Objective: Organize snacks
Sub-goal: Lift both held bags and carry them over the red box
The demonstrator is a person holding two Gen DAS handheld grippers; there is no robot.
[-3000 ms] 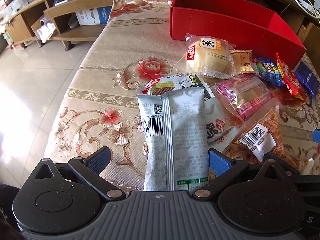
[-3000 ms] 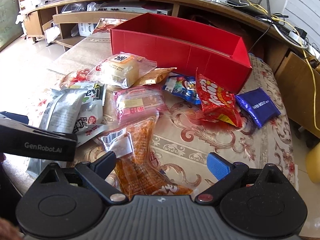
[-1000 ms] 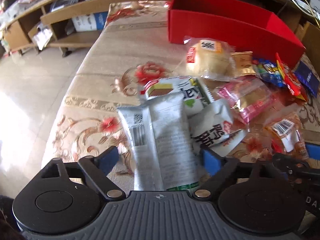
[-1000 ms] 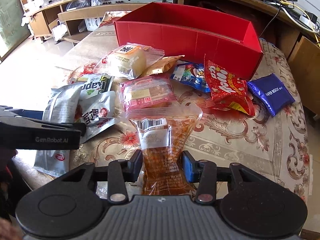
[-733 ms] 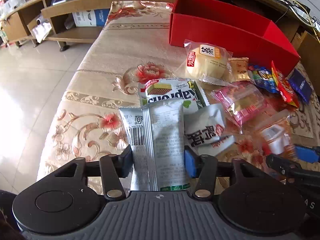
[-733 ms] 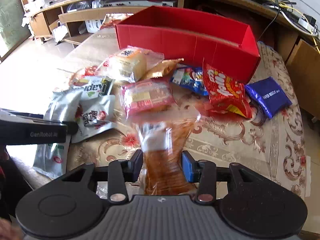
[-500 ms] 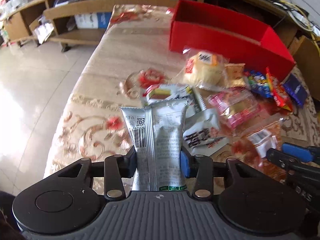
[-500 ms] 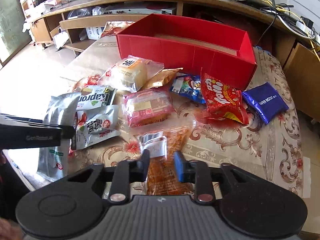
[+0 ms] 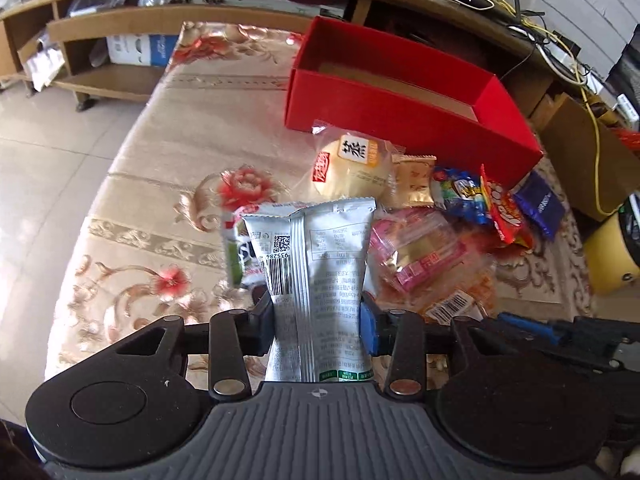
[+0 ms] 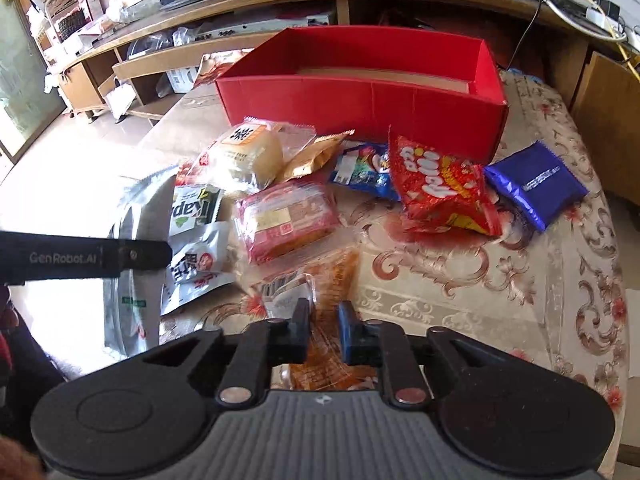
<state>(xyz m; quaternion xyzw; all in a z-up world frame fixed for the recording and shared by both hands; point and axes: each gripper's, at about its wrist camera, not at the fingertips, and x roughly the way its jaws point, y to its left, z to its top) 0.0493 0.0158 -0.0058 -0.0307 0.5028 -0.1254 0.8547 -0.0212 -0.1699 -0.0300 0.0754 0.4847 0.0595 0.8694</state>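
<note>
Two packs are gripped, the silver pack (image 9: pixel 316 264) in the left tool (image 9: pixel 318 320) and the orange pack (image 10: pixel 324 280) in the right tool (image 10: pixel 324 332), while the red box (image 10: pixel 360 100) appears empty and the other snacks lie on the counter (image 10: pixel 460 280).

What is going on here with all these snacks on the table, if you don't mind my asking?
A person is sorting snacks with a handheld gripper in each hand. The left gripper is shut on a silver packet, and the right gripper is shut on an orange packet. The red box at the back looks empty, and the other snacks, such as a red bag and a blue packet, lie loose before it on the tablecloth.
</note>
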